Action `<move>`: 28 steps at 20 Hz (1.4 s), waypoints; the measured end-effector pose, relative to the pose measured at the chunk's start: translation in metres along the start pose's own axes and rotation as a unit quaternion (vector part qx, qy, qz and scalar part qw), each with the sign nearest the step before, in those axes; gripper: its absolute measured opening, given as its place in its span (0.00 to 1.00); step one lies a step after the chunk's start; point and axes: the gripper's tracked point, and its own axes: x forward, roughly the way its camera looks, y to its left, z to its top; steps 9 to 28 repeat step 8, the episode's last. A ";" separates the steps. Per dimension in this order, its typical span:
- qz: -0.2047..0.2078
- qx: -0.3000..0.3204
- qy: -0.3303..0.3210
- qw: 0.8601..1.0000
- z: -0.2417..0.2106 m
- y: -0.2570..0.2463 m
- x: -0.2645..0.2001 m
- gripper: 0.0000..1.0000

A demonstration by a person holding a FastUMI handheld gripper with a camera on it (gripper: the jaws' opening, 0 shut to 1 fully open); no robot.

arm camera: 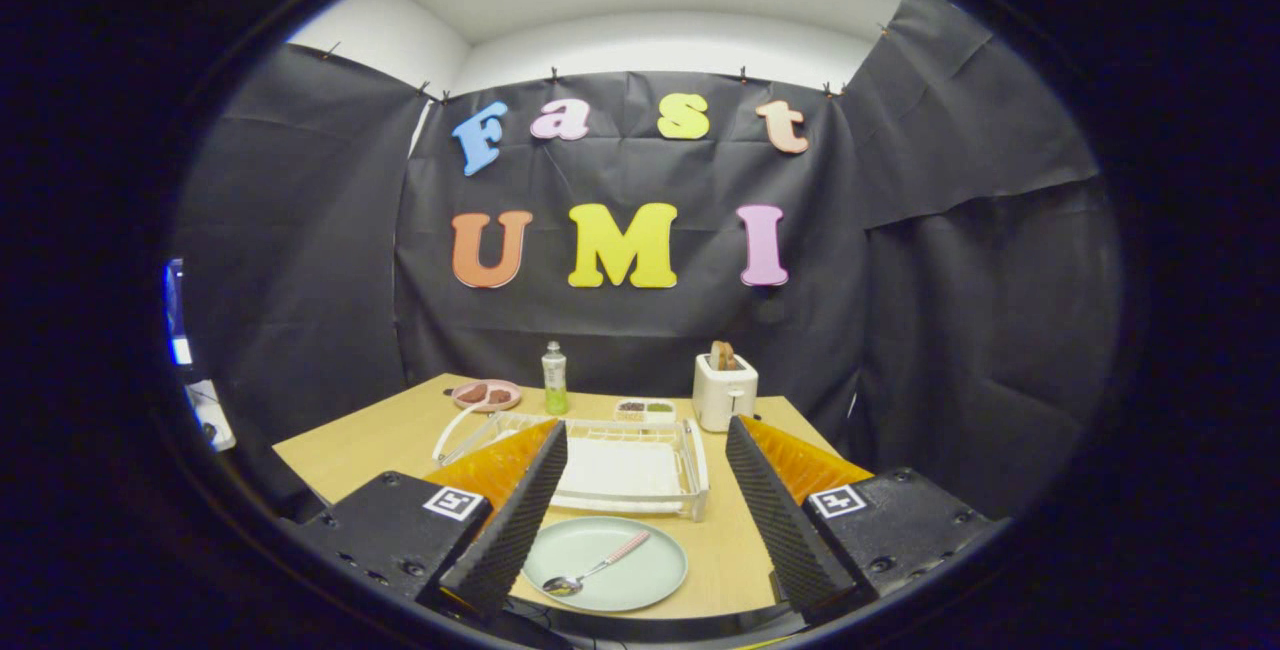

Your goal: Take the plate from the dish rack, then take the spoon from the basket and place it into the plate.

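Note:
A pale green plate (pixel 640 570) lies flat on the wooden table (pixel 370 445) between my fingers, near the table's front edge. On it rests a spoon (pixel 596 567) with a pink handle and a metal bowl, its bowl pointing toward my left finger. Just beyond the plate stands the white dish rack (pixel 640 470), with a white tray inside. My gripper (pixel 640 490) is open, its fingers (pixel 520 510) spread wide on either side of the plate and touching nothing.
Behind the rack stand a green bottle (pixel 554 380), a pink plate with brown food (pixel 486 395), a small box of seasonings (pixel 645 411) and a white toaster (pixel 724 391) holding toast. Black cloth walls close the table in.

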 end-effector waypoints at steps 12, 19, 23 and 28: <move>0.009 0.018 0.022 1.000 -0.012 -0.002 0.003 1.00; 0.009 0.018 0.022 1.000 -0.012 -0.002 0.003 1.00; 0.009 0.018 0.022 1.000 -0.012 -0.002 0.003 1.00; 0.009 0.018 0.022 1.000 -0.012 -0.002 0.003 1.00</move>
